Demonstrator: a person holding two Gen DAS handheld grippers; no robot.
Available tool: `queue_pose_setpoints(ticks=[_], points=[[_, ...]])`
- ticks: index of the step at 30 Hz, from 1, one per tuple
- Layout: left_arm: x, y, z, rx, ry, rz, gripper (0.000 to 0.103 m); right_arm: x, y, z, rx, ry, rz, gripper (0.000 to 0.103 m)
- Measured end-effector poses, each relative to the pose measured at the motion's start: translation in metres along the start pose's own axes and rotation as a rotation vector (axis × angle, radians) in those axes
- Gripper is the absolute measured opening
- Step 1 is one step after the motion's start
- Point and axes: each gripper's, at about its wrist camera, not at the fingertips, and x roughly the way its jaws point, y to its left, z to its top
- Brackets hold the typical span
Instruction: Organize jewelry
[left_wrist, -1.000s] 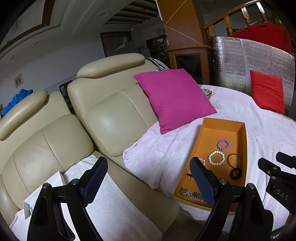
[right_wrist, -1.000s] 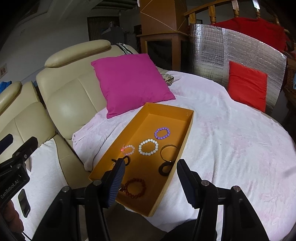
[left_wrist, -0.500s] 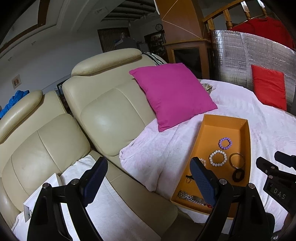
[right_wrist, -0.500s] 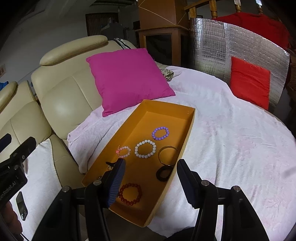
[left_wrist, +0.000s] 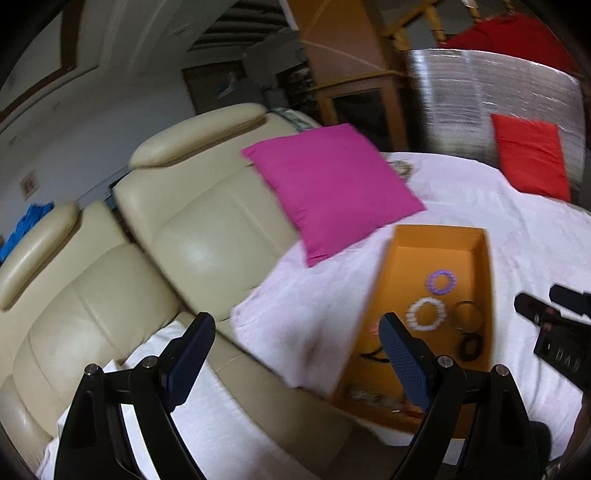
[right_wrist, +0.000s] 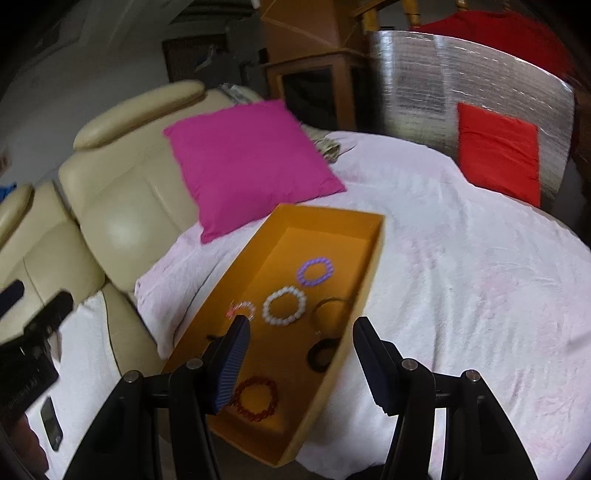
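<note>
An orange tray (right_wrist: 373, 254) (left_wrist: 439, 232) lies on the white cloth. It holds a purple bead bracelet (right_wrist: 315, 271) (left_wrist: 440, 282), a white bead bracelet (right_wrist: 284, 305) (left_wrist: 426, 314), a pink one (right_wrist: 242, 308), a red bead bracelet (right_wrist: 256, 398), a thin bangle (right_wrist: 332, 312) and a black ring (right_wrist: 320, 356). My right gripper (right_wrist: 299, 365) is open and empty, above the tray's near end. My left gripper (left_wrist: 295, 354) is open and empty, left of the tray over the sofa edge.
A magenta cushion (right_wrist: 245, 162) leans on the cream sofa (left_wrist: 166, 236) behind the tray. A red cushion (right_wrist: 496, 149) rests against a silver foil panel at the back right. White cloth (right_wrist: 461, 280) spreads right of the tray. A phone (right_wrist: 51, 422) lies on the sofa seat.
Both grippers have moved forward and slightly left, toward the tray, which now looks larger. Both stay open and empty. The current frames are motion-blurred.
</note>
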Motion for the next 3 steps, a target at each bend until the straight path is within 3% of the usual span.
queue_pose_setpoints(ticks=[3], points=[[-0.005,-0.061,0.015,0.087,-0.005,-0.162,0.090,-0.014,-0.059,0.002,0.073,-0.072,-0.076,0.062]])
